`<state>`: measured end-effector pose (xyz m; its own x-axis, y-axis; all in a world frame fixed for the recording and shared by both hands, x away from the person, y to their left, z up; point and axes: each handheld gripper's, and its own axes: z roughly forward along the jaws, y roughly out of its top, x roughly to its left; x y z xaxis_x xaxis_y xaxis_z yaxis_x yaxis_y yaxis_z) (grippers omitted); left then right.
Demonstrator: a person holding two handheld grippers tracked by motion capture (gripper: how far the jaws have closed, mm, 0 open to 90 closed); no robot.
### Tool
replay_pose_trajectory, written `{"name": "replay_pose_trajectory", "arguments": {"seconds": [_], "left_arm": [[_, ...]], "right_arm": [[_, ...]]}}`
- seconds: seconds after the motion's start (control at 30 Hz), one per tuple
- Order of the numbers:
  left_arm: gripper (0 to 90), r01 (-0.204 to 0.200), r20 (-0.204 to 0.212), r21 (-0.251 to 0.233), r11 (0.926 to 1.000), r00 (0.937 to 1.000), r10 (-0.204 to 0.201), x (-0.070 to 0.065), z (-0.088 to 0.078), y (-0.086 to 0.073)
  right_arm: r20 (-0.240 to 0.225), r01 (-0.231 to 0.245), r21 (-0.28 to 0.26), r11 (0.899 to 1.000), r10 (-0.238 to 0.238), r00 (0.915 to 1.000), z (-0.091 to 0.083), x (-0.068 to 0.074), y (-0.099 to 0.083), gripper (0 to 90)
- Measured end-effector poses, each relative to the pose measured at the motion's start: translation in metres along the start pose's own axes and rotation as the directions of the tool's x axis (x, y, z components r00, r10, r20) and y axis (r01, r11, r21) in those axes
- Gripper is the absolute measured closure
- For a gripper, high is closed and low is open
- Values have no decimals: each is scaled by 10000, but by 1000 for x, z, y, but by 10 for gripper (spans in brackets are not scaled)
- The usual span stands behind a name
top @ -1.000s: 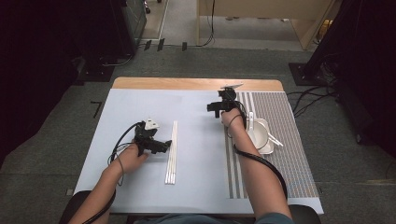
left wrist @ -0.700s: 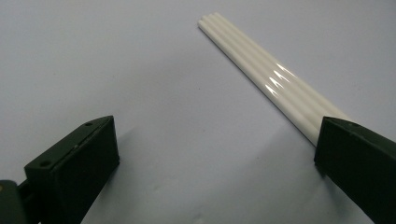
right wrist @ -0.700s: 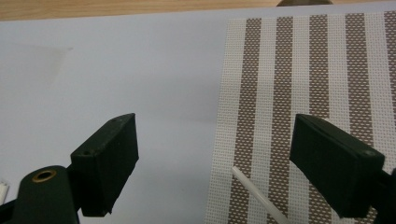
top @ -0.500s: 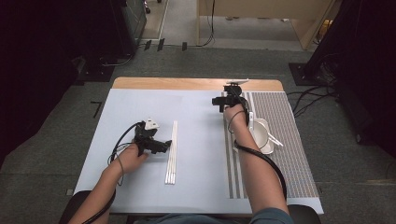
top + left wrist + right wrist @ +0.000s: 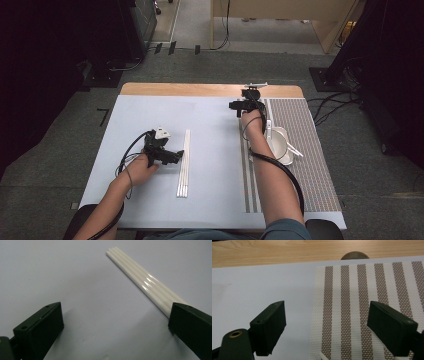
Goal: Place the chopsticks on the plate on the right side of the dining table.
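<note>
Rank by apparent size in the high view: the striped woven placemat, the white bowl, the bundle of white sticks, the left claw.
1. Striped brown-and-white woven placemat, largest by far.
2. Bundle of long white sticks, longest but thin.
3. White bowl and left claw look alike; the forearm hides part of the bowl, so no ranking.

Glossy white plastic sticks (image 5: 140, 277), woven placemat (image 5: 367, 297)

The right gripper (image 5: 246, 103) has moved toward the table's far edge.

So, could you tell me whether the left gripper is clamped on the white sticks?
No, the left gripper stands open, its jaws wide apart beside the white sticks.
</note>
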<state>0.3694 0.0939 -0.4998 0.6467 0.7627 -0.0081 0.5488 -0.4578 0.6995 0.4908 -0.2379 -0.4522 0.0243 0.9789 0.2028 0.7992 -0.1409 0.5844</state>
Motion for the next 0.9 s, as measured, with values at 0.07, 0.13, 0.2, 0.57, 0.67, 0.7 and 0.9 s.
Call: {"name": "replay_pose_trajectory", "arguments": {"seconds": [0.07, 0.13, 0.2, 0.57, 0.67, 0.7, 0.9], "left_arm": [[0, -10, 1, 0, 10000, 10000, 10, 0, 0, 0], [0, -14, -1, 4, 10000, 10000, 14, 0, 0, 0], [0, -12, 0, 3, 10000, 10000, 12, 0, 0, 0], [0, -13, 0, 2, 10000, 10000, 13, 0, 0, 0], [0, -9, -3, 3, 10000, 10000, 9, 0, 0, 0], [0, -13, -2, 2, 10000, 10000, 13, 0, 0, 0], [0, -13, -2, 2, 10000, 10000, 13, 0, 0, 0]], "right_arm": [[90, 41, -23, 10000, -41, 10000, 1, 0, 0, 154], [122, 78, 42, 10000, -79, 9999, 2, 0, 1, 154], [154, 107, 86, 9999, -108, 9998, 3, 1, 1, 154], [179, 22, 313, 9995, -27, 9998, 6, 0, -1, 153], [106, 47, 328, 9995, -50, 9999, 4, 1, -1, 152], [73, 79, 349, 9994, -82, 9999, 4, 1, -1, 152], [142, 173, 401, 9990, -179, 9997, 5, 2, 0, 153]]}}
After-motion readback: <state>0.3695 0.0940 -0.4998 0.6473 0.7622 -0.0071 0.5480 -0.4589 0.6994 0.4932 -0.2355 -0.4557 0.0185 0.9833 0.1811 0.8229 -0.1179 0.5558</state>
